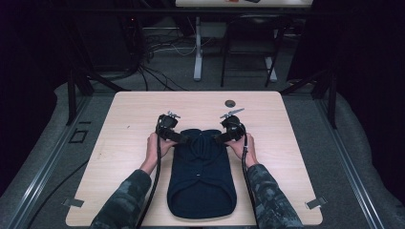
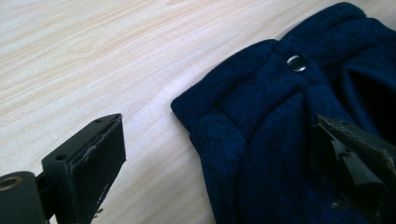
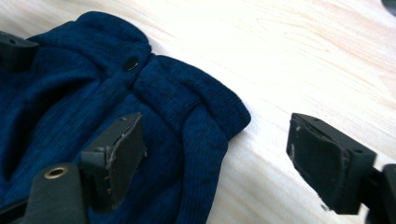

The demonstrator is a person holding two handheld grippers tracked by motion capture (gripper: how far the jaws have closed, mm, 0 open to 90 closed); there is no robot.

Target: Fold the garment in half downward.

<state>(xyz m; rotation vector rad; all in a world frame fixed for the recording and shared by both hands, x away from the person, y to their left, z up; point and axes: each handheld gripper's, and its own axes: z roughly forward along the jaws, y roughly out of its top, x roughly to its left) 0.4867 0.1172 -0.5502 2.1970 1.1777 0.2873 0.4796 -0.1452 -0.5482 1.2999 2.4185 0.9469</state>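
Note:
A navy knit garment (image 1: 202, 176) lies flat on the wooden table (image 1: 129, 119), its far end toward the back. My left gripper (image 1: 184, 138) sits at the far left corner of the garment and my right gripper (image 1: 218, 139) at the far right corner. In the left gripper view the left gripper (image 2: 224, 163) is open, with a folded corner of the garment (image 2: 261, 121) between the jaws and a metal snap (image 2: 297, 62) beyond. In the right gripper view the right gripper (image 3: 222, 158) is open around the other corner (image 3: 205, 112), one jaw over the fabric and one over bare wood. No pad presses the cloth.
A small dark round hole (image 1: 230, 103) is in the table behind the garment. Metal brackets (image 1: 315, 202) stick out at the front corners. Beyond the far edge are desk legs (image 1: 197, 47), a chair frame (image 1: 248, 47) and floor cables.

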